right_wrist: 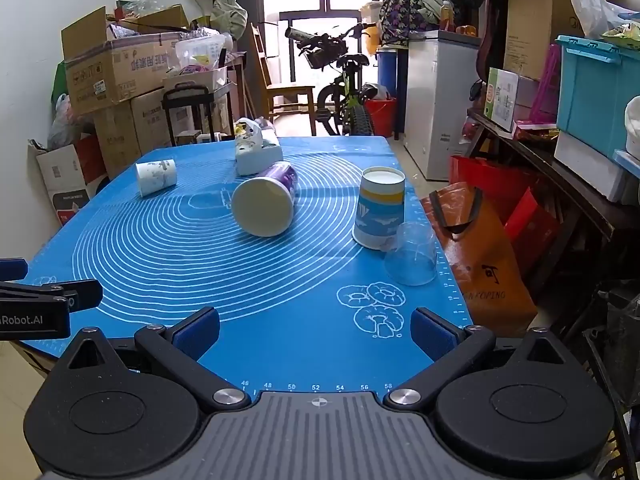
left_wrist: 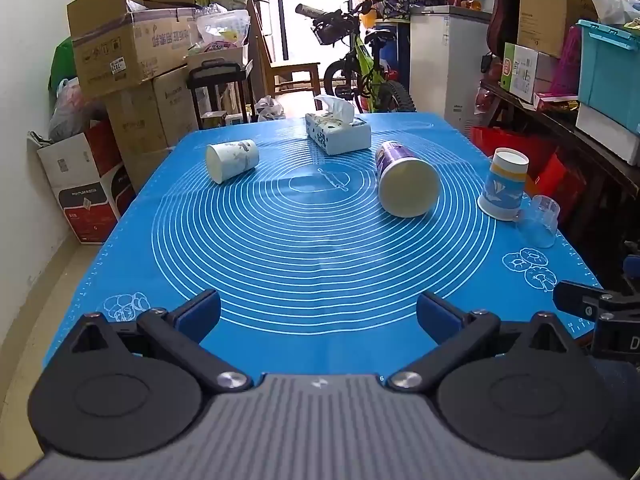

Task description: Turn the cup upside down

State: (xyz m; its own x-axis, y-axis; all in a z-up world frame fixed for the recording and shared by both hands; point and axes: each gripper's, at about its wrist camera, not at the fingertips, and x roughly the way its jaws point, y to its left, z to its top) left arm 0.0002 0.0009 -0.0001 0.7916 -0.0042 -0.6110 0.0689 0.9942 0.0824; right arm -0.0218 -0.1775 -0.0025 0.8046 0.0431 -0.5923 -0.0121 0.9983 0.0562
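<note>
A purple paper cup (left_wrist: 404, 180) lies on its side mid-table, mouth toward me; it also shows in the right wrist view (right_wrist: 266, 204). A white patterned cup (left_wrist: 232, 160) lies on its side at the far left (right_wrist: 156, 176). A blue-and-yellow cup (left_wrist: 504, 184) stands upside down at the right (right_wrist: 380, 212). A clear plastic cup (left_wrist: 538, 222) stands upside down next to it (right_wrist: 412, 256). My left gripper (left_wrist: 318, 314) is open and empty over the mat's near edge. My right gripper (right_wrist: 316, 328) is open and empty near the front right corner.
A blue silicone mat (left_wrist: 320, 260) covers the table. A tissue box (left_wrist: 338, 130) sits at the far middle. Cardboard boxes (left_wrist: 120, 60) stack on the left, shelves and a teal bin (left_wrist: 608, 68) on the right, an orange bag (right_wrist: 480, 256) beside the table.
</note>
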